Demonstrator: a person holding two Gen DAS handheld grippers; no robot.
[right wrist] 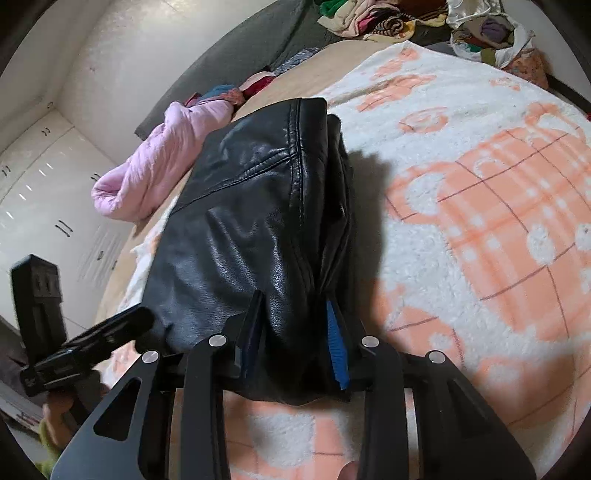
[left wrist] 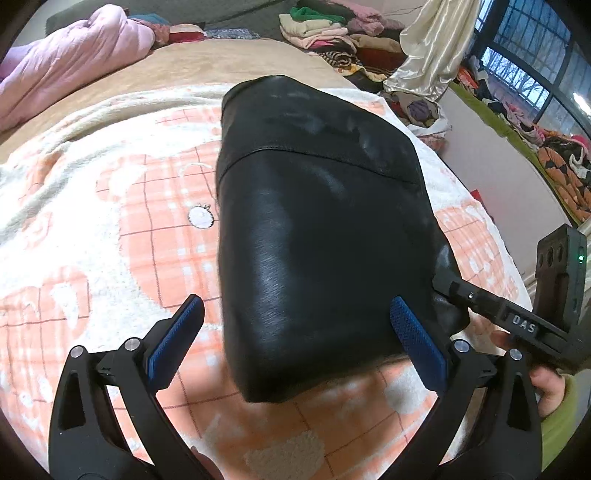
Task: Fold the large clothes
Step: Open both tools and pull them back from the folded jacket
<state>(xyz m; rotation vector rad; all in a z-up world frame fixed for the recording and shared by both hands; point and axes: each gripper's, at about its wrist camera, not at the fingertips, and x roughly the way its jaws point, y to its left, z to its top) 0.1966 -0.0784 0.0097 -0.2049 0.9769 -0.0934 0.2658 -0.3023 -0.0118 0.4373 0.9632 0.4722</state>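
Observation:
A folded black leather jacket (left wrist: pixel 317 221) lies on a white and orange checked blanket (left wrist: pixel 122 221) on the bed. My left gripper (left wrist: pixel 295 317) is open, its blue pads wide apart over the jacket's near end, holding nothing. My right gripper (right wrist: pixel 295 314) is shut on the jacket (right wrist: pixel 243 229), pinching its near right corner between the pads. In the left wrist view the right gripper (left wrist: pixel 454 288) shows at the jacket's right edge. In the right wrist view the left gripper (right wrist: pixel 122 325) shows at the lower left.
A pink quilt (left wrist: pixel 66 62) lies at the far left of the bed. Piles of folded and loose clothes (left wrist: pixel 325 26) sit at the back. A shiny cream curtain (left wrist: pixel 428 44) and windows are at the right. White cupboards (right wrist: pixel 48 184) stand left.

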